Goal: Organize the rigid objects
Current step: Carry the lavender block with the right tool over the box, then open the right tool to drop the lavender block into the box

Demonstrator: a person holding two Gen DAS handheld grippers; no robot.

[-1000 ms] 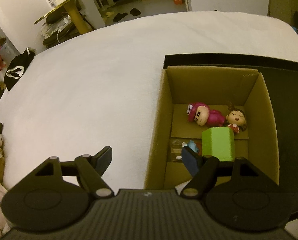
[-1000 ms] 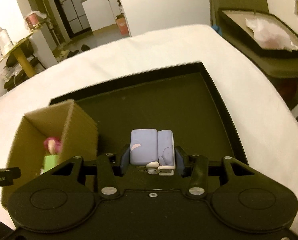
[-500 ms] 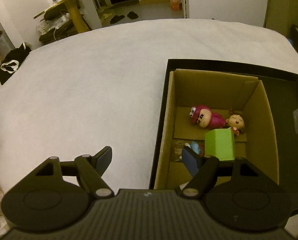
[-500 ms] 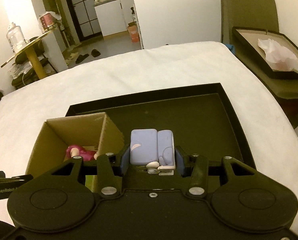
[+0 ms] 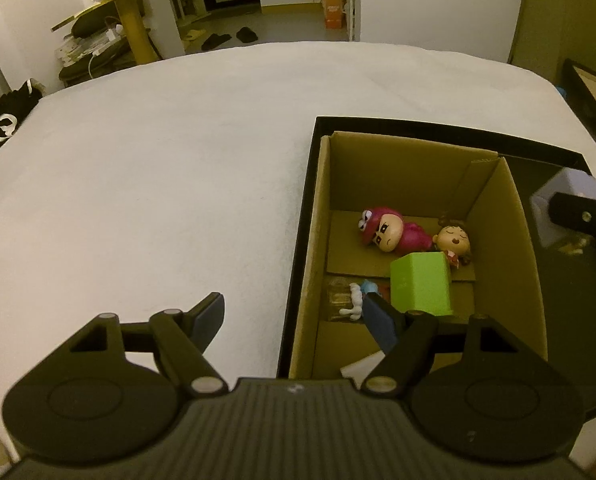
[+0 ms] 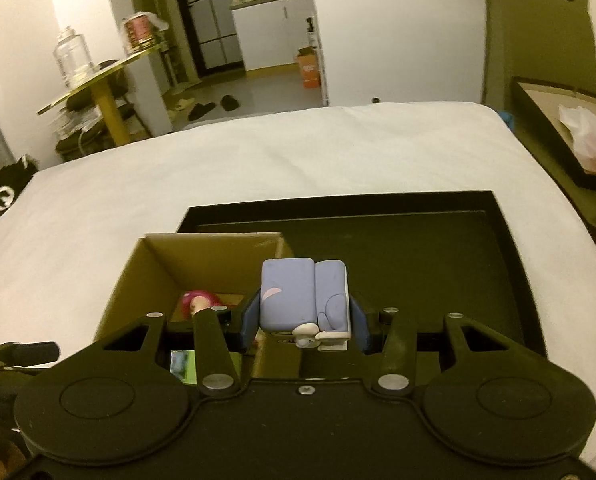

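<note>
An open cardboard box (image 5: 493,216) stands in a black tray (image 5: 557,152) on the white bed. In it lie a pink figurine (image 5: 389,232), a brown-haired doll (image 5: 455,240), a green block (image 5: 419,282) and small items. My left gripper (image 5: 294,320) is open and empty, straddling the box's near left wall. My right gripper (image 6: 303,322) is shut on a lavender blocky toy (image 6: 301,296), held above the box's (image 6: 166,264) right wall; the toy also shows in the left wrist view (image 5: 565,196).
The white bed (image 5: 158,184) spreads left of the tray. The tray floor (image 6: 417,256) lies right of the box. A second dark tray with a plastic bag (image 6: 585,140) sits off the bed at right. A yellow table (image 6: 98,84) stands beyond the bed.
My right gripper has carried the lavender toy left, from over the tray floor to the box's right wall. The left gripper has pulled back and stayed open.
</note>
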